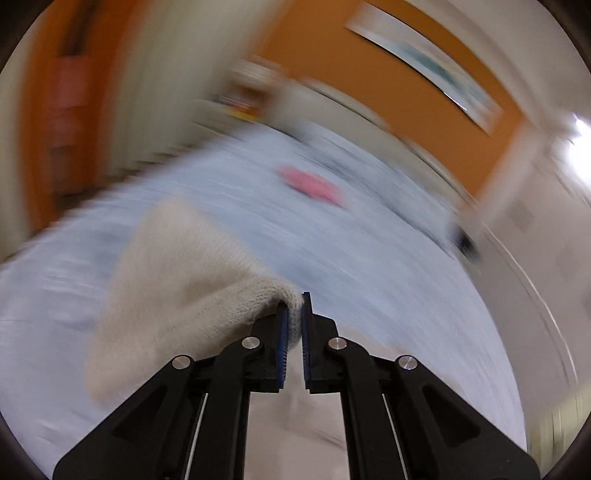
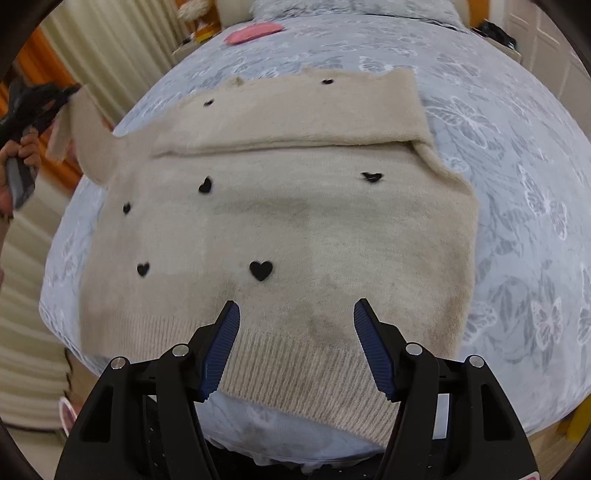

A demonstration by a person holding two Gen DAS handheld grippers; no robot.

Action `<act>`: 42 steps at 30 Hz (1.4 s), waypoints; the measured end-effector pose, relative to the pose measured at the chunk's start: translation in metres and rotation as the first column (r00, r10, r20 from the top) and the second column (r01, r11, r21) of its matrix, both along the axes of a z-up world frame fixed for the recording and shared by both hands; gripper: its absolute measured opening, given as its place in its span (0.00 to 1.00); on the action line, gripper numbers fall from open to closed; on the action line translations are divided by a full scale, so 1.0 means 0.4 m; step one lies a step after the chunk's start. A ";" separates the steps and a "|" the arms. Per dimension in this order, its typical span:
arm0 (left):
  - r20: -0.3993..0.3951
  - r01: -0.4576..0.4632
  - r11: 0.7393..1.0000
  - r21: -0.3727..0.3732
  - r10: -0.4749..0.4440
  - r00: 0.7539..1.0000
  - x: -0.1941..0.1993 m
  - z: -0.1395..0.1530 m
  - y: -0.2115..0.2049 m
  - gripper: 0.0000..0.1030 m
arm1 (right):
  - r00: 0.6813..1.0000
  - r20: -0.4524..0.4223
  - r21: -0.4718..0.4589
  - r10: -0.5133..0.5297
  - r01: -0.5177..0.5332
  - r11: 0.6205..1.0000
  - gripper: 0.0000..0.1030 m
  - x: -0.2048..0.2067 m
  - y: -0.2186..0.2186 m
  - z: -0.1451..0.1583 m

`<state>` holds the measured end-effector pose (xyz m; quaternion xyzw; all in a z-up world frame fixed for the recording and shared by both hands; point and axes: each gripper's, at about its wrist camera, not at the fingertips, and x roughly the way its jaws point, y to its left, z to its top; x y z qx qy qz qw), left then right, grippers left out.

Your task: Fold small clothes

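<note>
A cream knitted sweater with small black hearts lies flat on a pale blue bedspread, its ribbed hem nearest to me. One sleeve is folded across the chest. The other sleeve is lifted off the bed at the left, held by my left gripper. In the blurred left wrist view my left gripper is shut on the sleeve's knitted edge. My right gripper hovers over the lower part of the sweater near the hem, open, with nothing between its fingers.
A pink item lies on the far part of the bed. Cream curtains and an orange wall stand at the left. A person's hand grips the left tool. The bedspread's near edge drops away just below the hem.
</note>
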<state>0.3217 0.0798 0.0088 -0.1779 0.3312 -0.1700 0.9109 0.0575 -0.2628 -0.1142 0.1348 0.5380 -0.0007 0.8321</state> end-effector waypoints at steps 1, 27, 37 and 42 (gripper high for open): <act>-0.023 0.087 0.996 0.007 -0.087 0.996 -0.027 -0.024 -0.105 0.10 | 1.000 0.010 0.014 -0.015 0.014 1.000 0.61 -0.003 -0.009 0.003; -0.552 -0.418 0.879 -0.229 0.236 0.800 0.002 -0.406 -0.012 0.48 | 0.995 0.082 0.014 0.057 -0.058 0.998 0.59 0.697 0.103 -0.031; -0.506 -0.329 0.936 -0.127 0.224 0.833 0.014 -0.447 0.005 0.18 | 0.925 0.112 0.341 -0.364 0.308 0.888 0.06 0.482 -0.286 -0.094; -0.484 -0.334 0.939 -0.083 0.255 0.837 -0.002 -0.445 -0.031 0.21 | 0.939 0.060 0.382 -0.338 0.291 0.877 0.17 0.433 -0.297 -0.161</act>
